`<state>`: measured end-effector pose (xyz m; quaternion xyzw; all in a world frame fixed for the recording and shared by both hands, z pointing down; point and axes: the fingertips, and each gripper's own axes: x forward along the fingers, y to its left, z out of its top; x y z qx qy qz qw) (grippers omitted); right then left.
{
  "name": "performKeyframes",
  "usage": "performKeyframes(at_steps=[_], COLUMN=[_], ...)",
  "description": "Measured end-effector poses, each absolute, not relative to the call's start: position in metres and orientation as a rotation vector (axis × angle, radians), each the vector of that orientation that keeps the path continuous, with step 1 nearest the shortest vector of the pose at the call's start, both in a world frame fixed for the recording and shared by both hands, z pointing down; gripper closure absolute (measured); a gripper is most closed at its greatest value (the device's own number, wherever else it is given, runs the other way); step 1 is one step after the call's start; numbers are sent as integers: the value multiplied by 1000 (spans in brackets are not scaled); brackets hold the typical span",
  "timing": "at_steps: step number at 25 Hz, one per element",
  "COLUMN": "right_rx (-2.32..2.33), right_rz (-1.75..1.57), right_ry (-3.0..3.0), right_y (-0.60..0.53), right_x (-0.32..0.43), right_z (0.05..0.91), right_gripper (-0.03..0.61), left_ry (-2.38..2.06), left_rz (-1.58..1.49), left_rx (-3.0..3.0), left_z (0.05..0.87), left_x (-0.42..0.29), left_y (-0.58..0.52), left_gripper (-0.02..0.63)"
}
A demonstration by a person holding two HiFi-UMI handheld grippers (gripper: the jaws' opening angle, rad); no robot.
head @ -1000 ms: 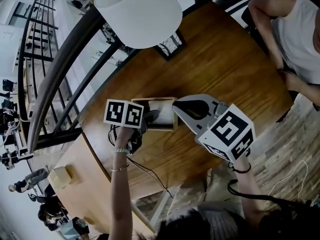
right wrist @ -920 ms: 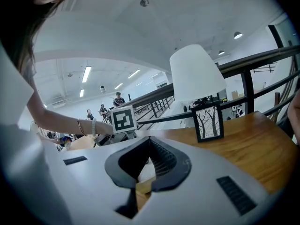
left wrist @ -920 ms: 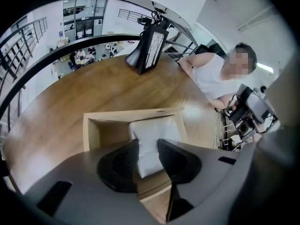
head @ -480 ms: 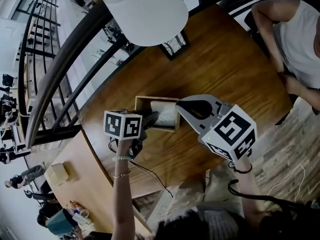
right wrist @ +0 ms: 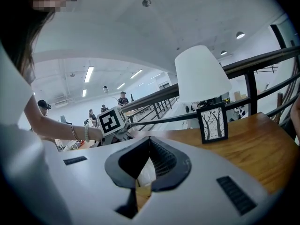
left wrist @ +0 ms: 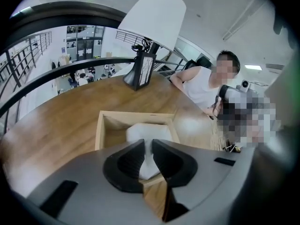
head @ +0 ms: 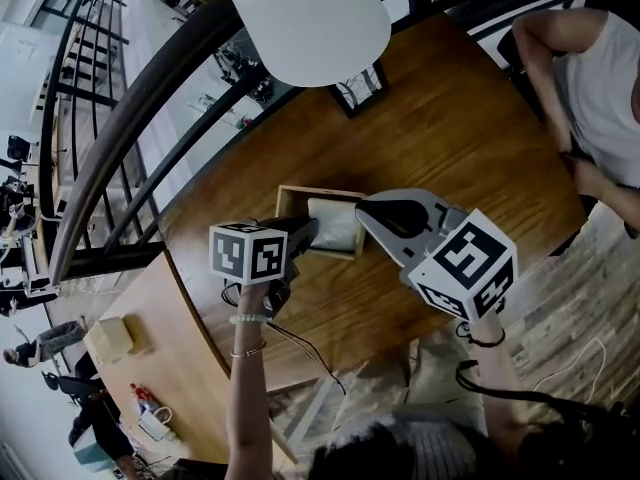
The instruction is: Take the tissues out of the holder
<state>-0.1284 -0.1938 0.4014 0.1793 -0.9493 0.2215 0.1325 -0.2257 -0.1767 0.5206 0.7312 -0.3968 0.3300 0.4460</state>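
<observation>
An open wooden holder [head: 292, 200] lies on the round wooden table [head: 450, 138] with a white stack of tissues [head: 335, 223] in it. My left gripper [head: 308, 232] reaches into it from the left. Its jaws have just been closing, and in the left gripper view they [left wrist: 148, 146] stand nearly together with the top tissue [left wrist: 150, 132] pinched between them. My right gripper [head: 362, 211] is shut, its tips at the holder's right end. In the right gripper view [right wrist: 149, 140], tissue and a wooden edge show behind the tips. Whether it pinches the wall I cannot tell.
A lamp with a white shade [head: 308, 18] and a small picture frame [head: 360, 88] stand at the table's far side by the dark railing [head: 130, 138]. A person in a white top [head: 600, 78] sits at the right. A thin cable [head: 300, 348] trails over the near edge.
My left gripper has tipped further down over the holder, and its jaws have closed in on the tissue. The right gripper has stayed at the holder's right end.
</observation>
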Motion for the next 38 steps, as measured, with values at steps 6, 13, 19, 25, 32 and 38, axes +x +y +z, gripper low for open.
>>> performKeyframes(at_steps=[6, 13, 19, 25, 32, 38], right_rx=[530, 546, 540, 524, 502, 480], right_rz=[645, 638, 622, 599, 575, 560], right_ry=[-2755, -2758, -2767, -2787, -2801, -2813], right_y=[-194, -194, -193, -189, -180, -171], right_x=[-125, -123, -124, -126, -124, -117], right_z=[401, 400, 392, 382, 373, 366], right_gripper=[566, 566, 566, 566, 566, 566], left_ry=[-1001, -1045, -1085, -1112, -1141, -1191], left_rz=[773, 689, 589, 522, 450, 377], left_rx=[1812, 1841, 1861, 1893, 1908, 1908], left_z=[516, 496, 477, 459, 440, 421], left_x=[-226, -227, -228, -228, -220, -214], left_y=[-176, -179, -177, -172, -157, -128], left_gripper=[555, 557, 560, 561, 563, 565])
